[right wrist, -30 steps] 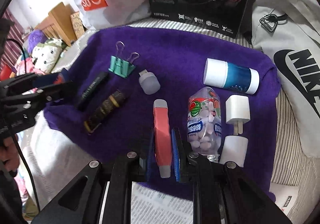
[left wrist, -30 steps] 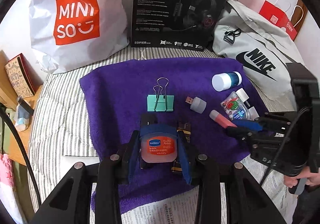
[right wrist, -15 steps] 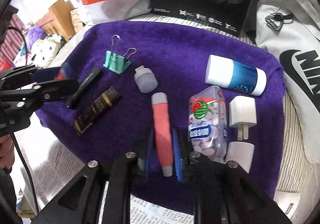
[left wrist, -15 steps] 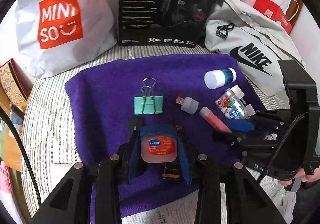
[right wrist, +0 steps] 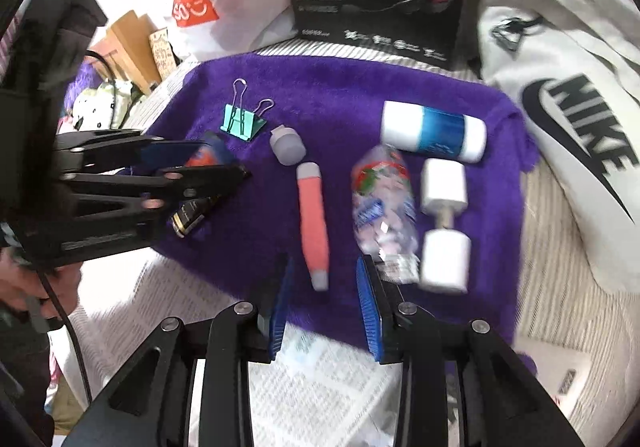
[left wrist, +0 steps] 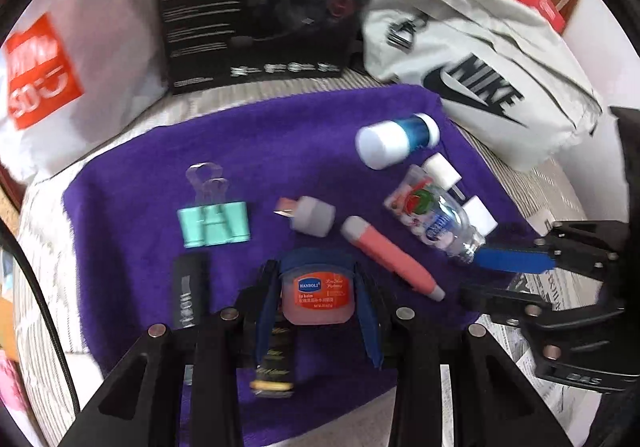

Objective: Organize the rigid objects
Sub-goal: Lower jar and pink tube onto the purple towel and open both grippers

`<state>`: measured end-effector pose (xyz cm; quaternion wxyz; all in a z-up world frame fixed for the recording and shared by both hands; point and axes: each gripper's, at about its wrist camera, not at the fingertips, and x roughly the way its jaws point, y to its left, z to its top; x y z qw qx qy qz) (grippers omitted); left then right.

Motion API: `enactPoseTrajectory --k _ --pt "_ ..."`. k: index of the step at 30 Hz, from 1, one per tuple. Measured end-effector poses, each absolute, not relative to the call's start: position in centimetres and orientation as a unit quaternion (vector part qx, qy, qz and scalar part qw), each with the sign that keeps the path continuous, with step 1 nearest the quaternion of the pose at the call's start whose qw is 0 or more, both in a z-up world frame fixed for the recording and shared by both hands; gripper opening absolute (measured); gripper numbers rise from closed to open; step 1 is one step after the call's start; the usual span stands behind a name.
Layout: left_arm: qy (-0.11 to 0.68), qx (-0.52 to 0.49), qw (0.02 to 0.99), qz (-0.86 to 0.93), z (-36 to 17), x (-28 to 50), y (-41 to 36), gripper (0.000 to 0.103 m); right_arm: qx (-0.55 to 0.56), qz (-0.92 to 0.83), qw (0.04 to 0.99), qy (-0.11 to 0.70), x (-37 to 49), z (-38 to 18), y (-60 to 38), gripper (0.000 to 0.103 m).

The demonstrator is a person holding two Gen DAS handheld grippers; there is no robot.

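On the purple towel (left wrist: 132,231) lie small items. My left gripper (left wrist: 316,287) is shut on a small pink lip balm jar (left wrist: 317,295) with an orange label, held just above the towel; the right wrist view shows that left gripper (right wrist: 224,163) at the left. A pink tube (right wrist: 314,215) lies on the towel with its grey end between the fingertips of my right gripper (right wrist: 324,267). Those jaws are opening and the blue pads (right wrist: 280,303) stand clear of the tube. A black-and-gold tube (left wrist: 276,367) lies under the left gripper.
Also on the towel: teal binder clip (left wrist: 214,223), grey USB plug (left wrist: 314,215), candy bottle (right wrist: 382,203), white charger (right wrist: 444,183), blue-and-white bottle (right wrist: 434,131), black tube (left wrist: 190,291). White bags and a black box stand behind. Newspaper (right wrist: 304,379) lies in front.
My right gripper has let go of the pink tube and drawn back a little. The left gripper has carried the jar rightward, over the black-and-gold tube.
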<state>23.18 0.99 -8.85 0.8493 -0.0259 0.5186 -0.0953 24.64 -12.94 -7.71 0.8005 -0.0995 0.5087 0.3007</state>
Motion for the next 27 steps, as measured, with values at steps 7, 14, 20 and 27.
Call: enactPoseTrajectory --k 7,14,20,27 --pt "0.538 0.004 0.837 -0.103 -10.6 24.1 -1.4 0.035 -0.073 0.28 0.815 0.502 23.0 -6.9 -16.6 0.033" --pt "0.53 0.027 0.841 -0.101 -10.8 24.1 -2.2 0.035 -0.035 0.27 0.823 0.498 21.3 -6.5 -19.4 0.033" --pt "0.52 0.051 0.847 -0.096 -10.8 23.5 -2.7 0.037 -0.01 0.266 0.829 0.492 19.8 -5.9 -20.7 0.033" --pt "0.524 0.044 0.845 -0.098 -10.6 22.9 -2.9 0.05 -0.011 0.252 0.839 0.481 18.1 -4.7 -21.2 0.035"
